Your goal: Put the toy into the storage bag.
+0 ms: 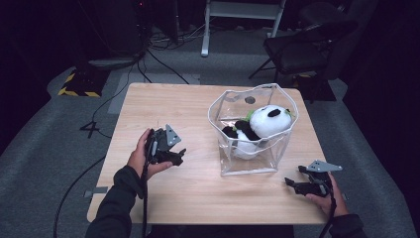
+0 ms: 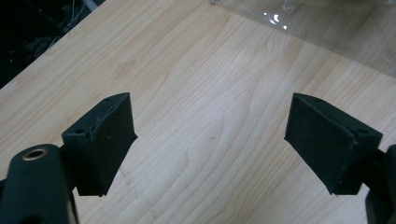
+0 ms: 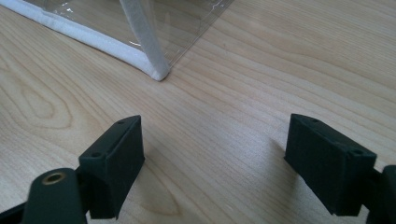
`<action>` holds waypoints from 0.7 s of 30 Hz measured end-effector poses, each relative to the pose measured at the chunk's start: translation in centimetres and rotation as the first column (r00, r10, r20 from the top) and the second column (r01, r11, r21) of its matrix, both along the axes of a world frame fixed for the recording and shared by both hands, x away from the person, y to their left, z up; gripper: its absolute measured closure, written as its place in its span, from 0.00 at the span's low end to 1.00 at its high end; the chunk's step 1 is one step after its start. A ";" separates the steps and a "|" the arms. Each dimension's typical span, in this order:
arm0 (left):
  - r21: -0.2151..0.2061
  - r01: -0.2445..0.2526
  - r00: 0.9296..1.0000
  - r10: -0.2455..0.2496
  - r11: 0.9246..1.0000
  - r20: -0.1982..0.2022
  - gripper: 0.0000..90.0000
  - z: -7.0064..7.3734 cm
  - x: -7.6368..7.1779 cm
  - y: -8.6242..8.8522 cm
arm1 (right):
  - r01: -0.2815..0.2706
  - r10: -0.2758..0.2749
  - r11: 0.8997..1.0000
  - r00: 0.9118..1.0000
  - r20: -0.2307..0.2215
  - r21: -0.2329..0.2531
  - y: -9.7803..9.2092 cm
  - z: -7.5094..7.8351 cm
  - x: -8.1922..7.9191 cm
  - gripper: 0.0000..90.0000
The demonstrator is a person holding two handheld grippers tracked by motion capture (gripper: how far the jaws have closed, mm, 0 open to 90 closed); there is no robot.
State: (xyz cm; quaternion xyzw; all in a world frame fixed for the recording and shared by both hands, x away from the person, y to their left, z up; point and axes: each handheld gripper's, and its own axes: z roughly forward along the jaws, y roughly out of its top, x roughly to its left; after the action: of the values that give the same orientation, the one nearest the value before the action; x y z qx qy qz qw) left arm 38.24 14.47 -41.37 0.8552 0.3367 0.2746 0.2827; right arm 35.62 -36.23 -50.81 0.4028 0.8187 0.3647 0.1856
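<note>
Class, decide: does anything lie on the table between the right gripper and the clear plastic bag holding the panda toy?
Nothing visible does: bare wooden table separates the open right gripper from the clear plastic bag's white-edged corner.

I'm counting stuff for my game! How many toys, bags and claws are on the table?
Panda toy: 1, inside the bag
Clear bag: 1
Claw: 2, the left claw and the right claw, both open and empty
Total: 4
</note>
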 end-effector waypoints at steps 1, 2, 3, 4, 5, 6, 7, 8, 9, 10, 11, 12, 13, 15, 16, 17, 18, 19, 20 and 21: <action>0.007 -0.002 1.000 0.002 1.000 0.001 0.18 -0.1 0.0 0.0 | -0.001 0.001 1.000 1.000 -0.001 0.000 0.0 0.0 0.0 0.22; 0.012 -0.005 1.000 0.005 1.000 0.005 0.18 -0.2 -0.1 0.0 | 0.000 0.000 1.000 1.000 0.000 0.000 0.0 0.0 0.0 0.22; 0.013 -0.004 1.000 0.004 1.000 0.000 0.18 -0.3 -0.1 0.1 | 0.000 0.000 1.000 1.000 0.000 0.000 0.0 0.0 0.0 0.22; 0.005 -0.006 1.000 0.007 1.000 -0.004 0.18 -0.4 -0.2 0.1 | 0.000 0.000 1.000 1.000 0.000 0.000 0.0 0.0 0.0 0.22; 0.012 -0.004 1.000 0.004 1.000 -0.002 0.18 -0.5 -0.2 0.2 | 0.000 0.000 1.000 1.000 0.000 0.000 0.0 0.0 0.0 0.22; 0.008 -0.004 1.000 0.004 1.000 0.000 0.18 -0.6 -0.2 0.2 | 0.000 0.000 1.000 1.000 0.000 -0.001 0.0 0.0 0.0 0.22; 0.007 -0.001 1.000 0.001 1.000 -0.005 0.18 -0.7 -0.3 0.3 | 0.000 0.000 1.000 1.000 0.000 0.000 0.0 0.0 0.0 0.22; 0.006 -0.003 1.000 0.003 1.000 -0.005 0.18 -0.9 -0.3 0.3 | 0.000 0.000 1.000 1.000 0.000 0.000 0.0 0.0 0.0 0.22; 0.010 -0.005 1.000 0.005 1.000 -0.004 0.18 -1.1 -0.4 0.4 | 0.000 0.000 1.000 1.000 0.000 0.000 0.0 0.0 0.0 0.22; 0.009 -0.004 1.000 0.004 1.000 -0.005 0.18 -1.3 -0.4 0.4 | 0.000 0.000 1.000 1.000 0.000 0.001 0.0 0.0 0.0 0.22; 0.008 -0.004 1.000 0.004 1.000 -0.005 0.18 -1.4 -0.5 0.4 | 0.000 0.000 1.000 1.000 0.000 0.001 0.0 0.0 0.0 0.22; 0.007 -0.003 1.000 0.003 1.000 -0.006 0.18 -1.6 -0.5 0.5 | 0.000 0.000 1.000 1.000 0.001 0.000 0.0 0.0 0.0 0.22; 0.009 -0.003 1.000 0.003 1.000 -0.011 0.18 -1.7 -0.6 0.5 | 0.000 0.000 1.000 1.000 0.000 0.000 0.0 0.0 0.0 0.22; 0.008 -0.008 1.000 0.008 1.000 -0.013 0.18 -2.0 -0.7 0.7 | 0.000 0.000 1.000 1.000 0.000 0.000 0.0 0.0 0.0 0.22; 0.003 -0.009 1.000 0.009 1.000 -0.015 0.18 -2.1 -0.7 0.7 | 0.000 0.000 1.000 1.000 0.000 0.000 0.0 0.0 0.0 0.22; 0.006 -0.014 1.000 0.014 1.000 -0.018 0.18 -2.2 -0.7 0.8 | 0.000 0.000 1.000 1.000 0.000 0.000 0.0 0.0 0.0 0.22; 0.009 -0.017 1.000 0.017 1.000 -0.016 0.18 -2.4 -0.8 0.9 | 0.000 0.000 1.000 1.000 0.000 0.000 0.0 0.0 0.0 0.22; 0.006 -0.018 1.000 0.019 1.000 -0.017 0.18 -2.6 -0.8 1.0 | 0.000 0.000 1.000 1.000 0.000 0.000 0.0 0.0 0.0 0.22; 0.012 -0.020 1.000 0.020 1.000 -0.020 0.18 -2.7 -0.9 1.1 | 0.001 -0.001 1.000 1.000 0.000 0.000 0.0 0.0 0.0 0.22; 0.011 -0.023 1.000 0.023 1.000 -0.019 0.18 -2.9 -0.9 1.2 | 0.000 0.000 1.000 1.000 0.000 0.000 0.0 0.0 0.0 0.22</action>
State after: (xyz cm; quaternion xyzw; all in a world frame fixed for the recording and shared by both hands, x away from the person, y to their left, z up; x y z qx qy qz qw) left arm 37.33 15.63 -44.24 0.8554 0.3477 0.2713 0.2717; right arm 35.61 -36.23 -50.81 0.4029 0.8187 0.3647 0.1856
